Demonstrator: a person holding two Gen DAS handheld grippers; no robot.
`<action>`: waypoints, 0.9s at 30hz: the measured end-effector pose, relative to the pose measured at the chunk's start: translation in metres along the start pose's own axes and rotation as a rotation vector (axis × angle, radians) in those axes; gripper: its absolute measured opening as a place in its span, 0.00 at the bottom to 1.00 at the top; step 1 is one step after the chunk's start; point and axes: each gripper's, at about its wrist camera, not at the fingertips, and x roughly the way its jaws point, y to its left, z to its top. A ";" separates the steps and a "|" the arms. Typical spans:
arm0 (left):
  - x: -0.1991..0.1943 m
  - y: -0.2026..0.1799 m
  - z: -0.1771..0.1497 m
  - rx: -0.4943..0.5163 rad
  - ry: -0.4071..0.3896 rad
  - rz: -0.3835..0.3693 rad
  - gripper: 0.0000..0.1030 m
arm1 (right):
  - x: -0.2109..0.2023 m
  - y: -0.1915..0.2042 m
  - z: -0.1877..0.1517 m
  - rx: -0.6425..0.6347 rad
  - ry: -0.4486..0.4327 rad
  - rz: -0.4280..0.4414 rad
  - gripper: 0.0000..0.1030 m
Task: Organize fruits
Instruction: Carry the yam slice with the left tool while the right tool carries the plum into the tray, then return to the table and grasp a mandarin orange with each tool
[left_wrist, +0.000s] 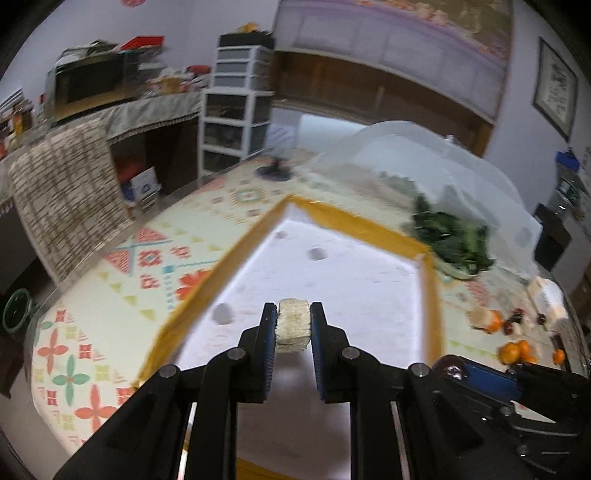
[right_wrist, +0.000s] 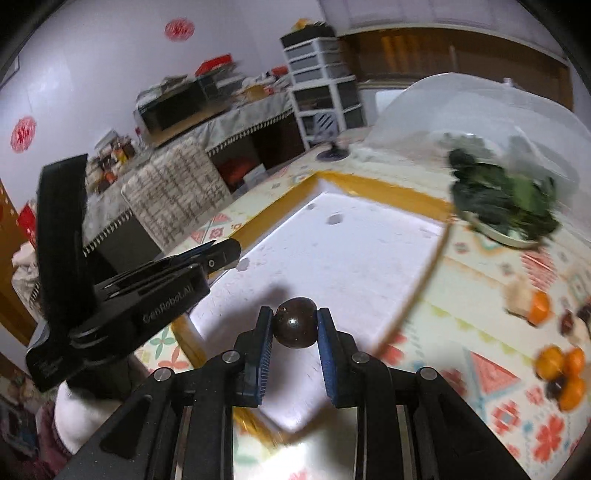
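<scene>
My left gripper (left_wrist: 293, 326) is shut on a pale, rough-textured round piece of food (left_wrist: 293, 325), held above a white tray with a yellow rim (left_wrist: 354, 221). My right gripper (right_wrist: 294, 328) is shut on a dark brown round fruit (right_wrist: 294, 326) over the same white tray (right_wrist: 369, 192). The left gripper's black body (right_wrist: 122, 291) shows at the left of the right wrist view, beside the tray's near corner. Several oranges (right_wrist: 561, 369) and dark small fruits (right_wrist: 567, 321) lie on the patterned tablecloth (right_wrist: 491, 373) to the right; the oranges (left_wrist: 517, 350) also show in the left wrist view.
A plate of dark leafy greens (right_wrist: 506, 203) sits under a clear dome cover (right_wrist: 498, 110) behind the tray's far right corner. A chair back with a woven cover (left_wrist: 66, 199) stands left of the table. White drawer units (left_wrist: 236, 103) and a cluttered sideboard are beyond.
</scene>
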 end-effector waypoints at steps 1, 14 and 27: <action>0.005 0.008 -0.001 -0.011 0.012 0.011 0.17 | 0.007 0.002 0.001 0.001 0.012 0.001 0.25; 0.012 0.017 -0.001 0.013 -0.005 0.077 0.31 | 0.053 0.002 -0.001 0.001 0.050 -0.055 0.26; -0.024 -0.024 -0.004 0.125 -0.106 0.144 0.78 | -0.004 -0.015 -0.012 0.032 -0.082 -0.112 0.43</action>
